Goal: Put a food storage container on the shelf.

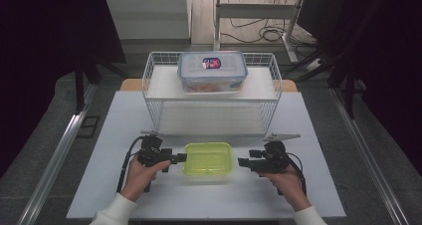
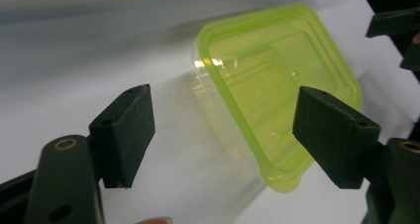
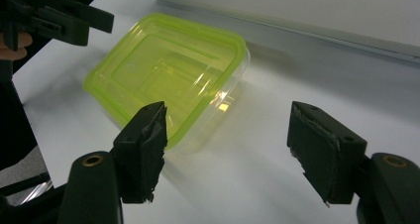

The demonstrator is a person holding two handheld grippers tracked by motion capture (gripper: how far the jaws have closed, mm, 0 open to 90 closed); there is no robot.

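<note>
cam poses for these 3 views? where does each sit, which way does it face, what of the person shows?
High view: fixed above the person's side, facing forward and down on the table; shows both forearms, left gripper, right gripper, green-lidded container, wire basket.
Left gripper view: rides the left gripper, looks along its open fingers at the container.
Right gripper view: rides the right gripper, looks along its open fingers at the container.
Shared: both gripper views see the container and the opposite gripper.
</note>
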